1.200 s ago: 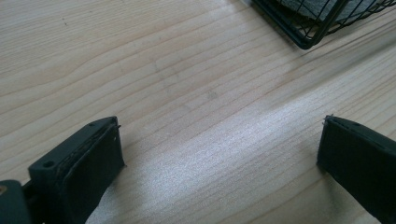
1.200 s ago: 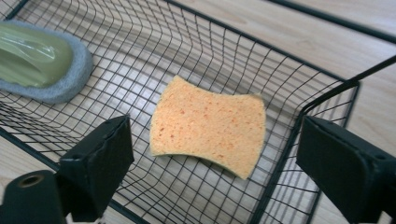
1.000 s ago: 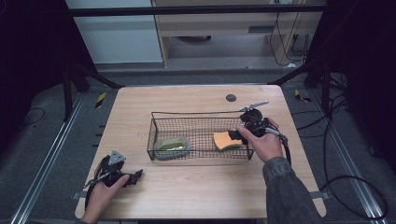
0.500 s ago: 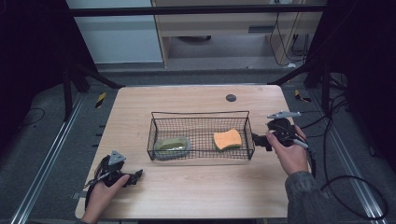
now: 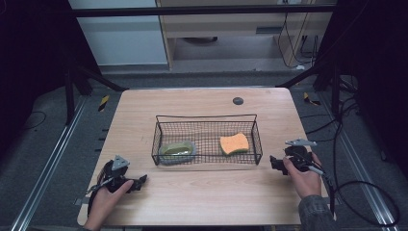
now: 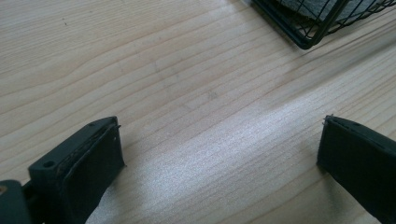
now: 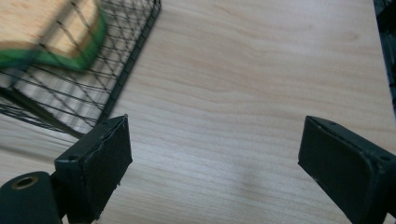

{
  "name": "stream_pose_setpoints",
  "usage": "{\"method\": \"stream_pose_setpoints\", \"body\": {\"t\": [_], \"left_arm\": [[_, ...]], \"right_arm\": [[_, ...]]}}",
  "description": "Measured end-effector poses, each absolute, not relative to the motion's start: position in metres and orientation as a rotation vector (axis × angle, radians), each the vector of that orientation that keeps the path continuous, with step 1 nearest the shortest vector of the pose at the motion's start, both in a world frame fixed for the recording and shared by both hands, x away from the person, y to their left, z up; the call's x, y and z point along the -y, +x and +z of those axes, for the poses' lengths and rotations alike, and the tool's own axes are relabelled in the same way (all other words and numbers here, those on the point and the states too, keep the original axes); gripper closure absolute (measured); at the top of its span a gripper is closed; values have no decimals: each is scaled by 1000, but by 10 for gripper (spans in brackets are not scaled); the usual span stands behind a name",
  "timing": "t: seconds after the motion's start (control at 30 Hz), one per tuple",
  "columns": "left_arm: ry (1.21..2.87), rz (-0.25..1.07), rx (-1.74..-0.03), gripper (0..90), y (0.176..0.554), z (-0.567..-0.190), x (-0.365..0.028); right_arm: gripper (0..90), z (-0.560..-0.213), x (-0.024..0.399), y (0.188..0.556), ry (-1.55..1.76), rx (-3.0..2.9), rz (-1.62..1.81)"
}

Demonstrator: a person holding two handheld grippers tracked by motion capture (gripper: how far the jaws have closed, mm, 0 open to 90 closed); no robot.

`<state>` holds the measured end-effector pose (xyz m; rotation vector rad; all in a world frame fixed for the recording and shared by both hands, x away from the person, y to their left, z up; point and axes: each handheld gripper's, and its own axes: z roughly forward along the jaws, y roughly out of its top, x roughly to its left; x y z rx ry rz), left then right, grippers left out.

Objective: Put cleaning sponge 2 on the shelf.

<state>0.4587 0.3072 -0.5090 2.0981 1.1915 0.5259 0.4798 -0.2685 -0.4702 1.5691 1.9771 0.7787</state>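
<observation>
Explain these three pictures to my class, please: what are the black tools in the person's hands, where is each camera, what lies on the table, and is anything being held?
A person sits at a wooden table with a hand tool in each hand. Each tool is a two-jaw gripper, a kind of squeezable pincer.

The high view looks down from above. It shows the left gripper near the table's front left and the right gripper at the right end of a black wire basket.

The other two pictures come from small cameras riding on the grippers, looking along their black jaws at the tabletop.

In the basket lie an orange sponge with a green underside and a small greenish dish. A dark round spot sits farther back.

Nothing is held: both grippers' jaws stand wide apart over bare wood.
</observation>
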Motion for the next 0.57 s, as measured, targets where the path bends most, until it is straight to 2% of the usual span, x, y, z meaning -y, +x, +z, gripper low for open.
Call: {"method": "stream_pose_setpoints", "body": {"t": [0.3, 0.57], "left_arm": [[2098, 526, -1192, 0, 459, -509, -307], [2100, 525, -1190, 0, 459, -509, -307]], "right_arm": [[110, -508, 279, 484, 1654, -1886, 805], [23, -513, 277, 487, 1615, -1899, 822]]}}
